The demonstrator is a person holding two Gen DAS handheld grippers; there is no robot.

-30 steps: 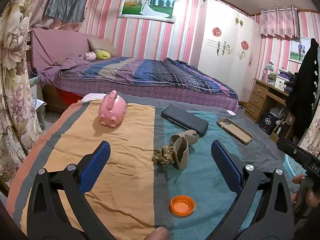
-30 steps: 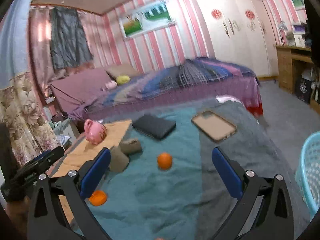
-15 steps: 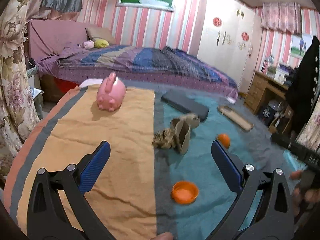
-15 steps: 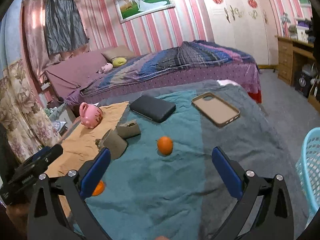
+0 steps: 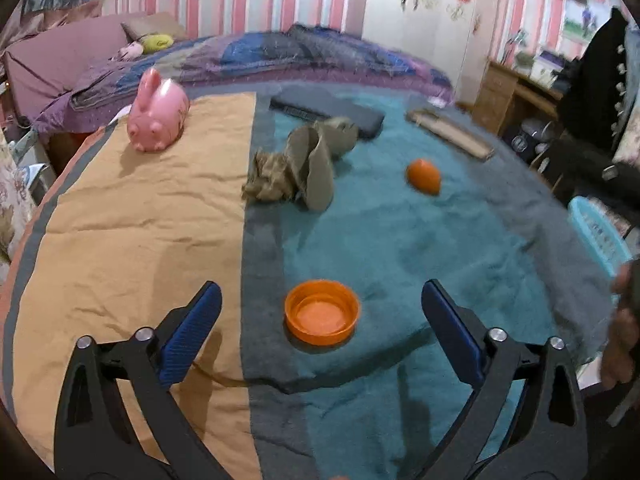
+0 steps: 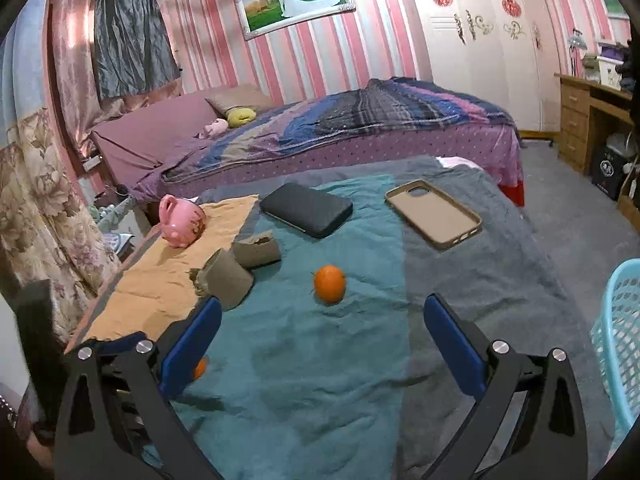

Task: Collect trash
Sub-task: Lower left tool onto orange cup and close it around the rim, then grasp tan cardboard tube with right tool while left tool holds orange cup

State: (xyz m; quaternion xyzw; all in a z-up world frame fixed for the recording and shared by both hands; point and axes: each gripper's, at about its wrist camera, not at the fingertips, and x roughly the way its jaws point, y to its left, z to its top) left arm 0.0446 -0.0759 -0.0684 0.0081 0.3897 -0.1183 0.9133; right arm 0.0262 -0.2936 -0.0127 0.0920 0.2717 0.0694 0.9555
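An orange bottle cap (image 5: 321,312) lies open side up on the teal cloth, just ahead of and between the fingers of my open left gripper (image 5: 320,334). Torn brown cardboard tubes and crumpled paper (image 5: 298,168) lie farther back; they also show in the right wrist view (image 6: 236,268). An orange fruit (image 6: 329,283) sits ahead of my open, empty right gripper (image 6: 322,340); it also shows in the left wrist view (image 5: 424,176). The cap (image 6: 199,368) peeks out beside the right gripper's left finger.
A pink piggy bank (image 5: 158,116), a dark wallet-like case (image 6: 306,209) and a tan phone case (image 6: 434,214) lie at the back of the table. A light blue basket (image 6: 618,344) stands at the right edge. A bed stands behind.
My left gripper has dropped lower and moved forward, so the orange cap now lies between its fingers. My right gripper has drifted forward toward the orange fruit.
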